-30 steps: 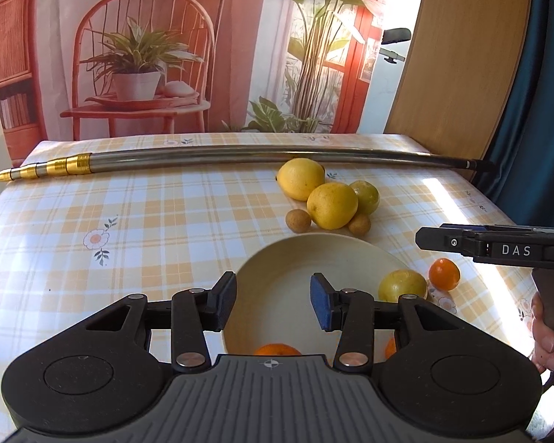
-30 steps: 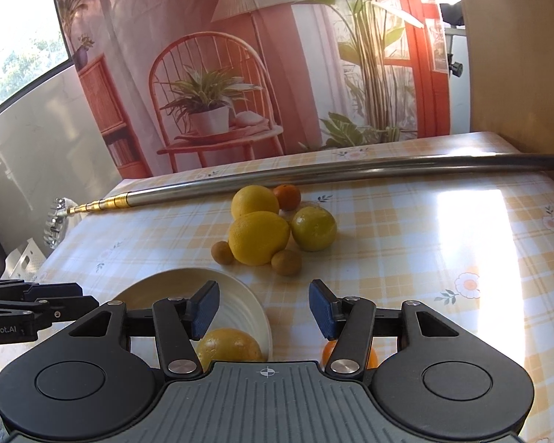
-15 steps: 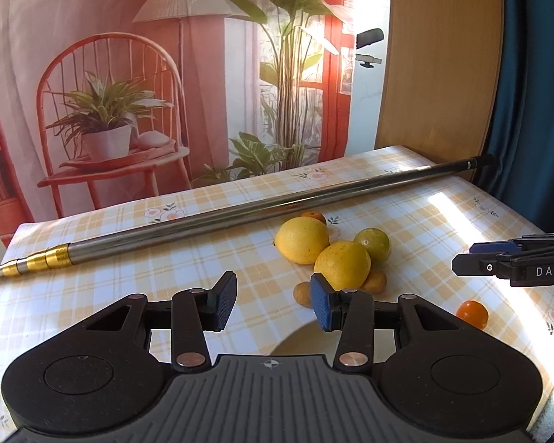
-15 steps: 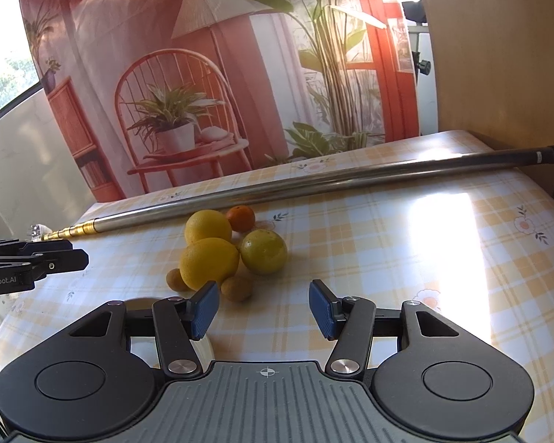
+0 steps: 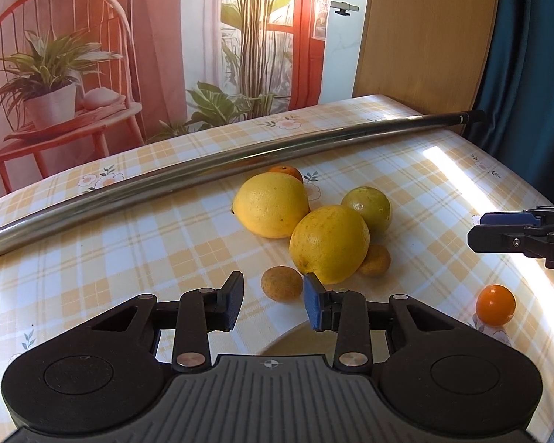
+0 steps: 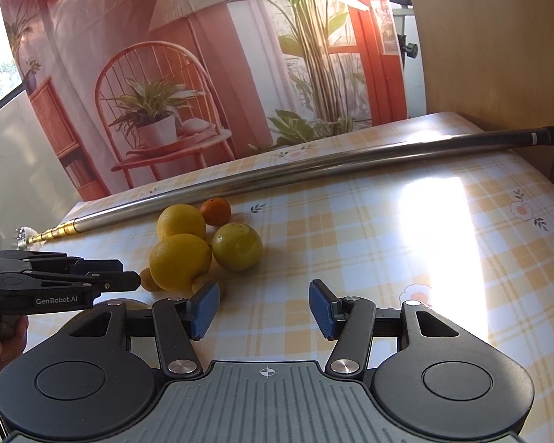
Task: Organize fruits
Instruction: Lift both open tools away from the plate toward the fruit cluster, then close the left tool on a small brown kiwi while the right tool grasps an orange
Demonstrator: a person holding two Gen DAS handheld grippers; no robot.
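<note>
Yellow lemons [image 5: 328, 244] are clustered, the far one's nipple pointed left along its long axis; both grippers (left [image 5: 273, 304], right [image 6: 264, 308]) are held released, empty.

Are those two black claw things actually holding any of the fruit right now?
No. The left gripper and the right gripper are both open with nothing between the pads. The small brown fruit lies on the table just beyond the left one, untouched.

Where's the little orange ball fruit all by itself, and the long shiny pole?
small orange fruit [image 5: 495, 304], left wrist view, middle of its skin.
metal pole [image 5: 240, 155], left wrist view, middle of its shaft.
</note>
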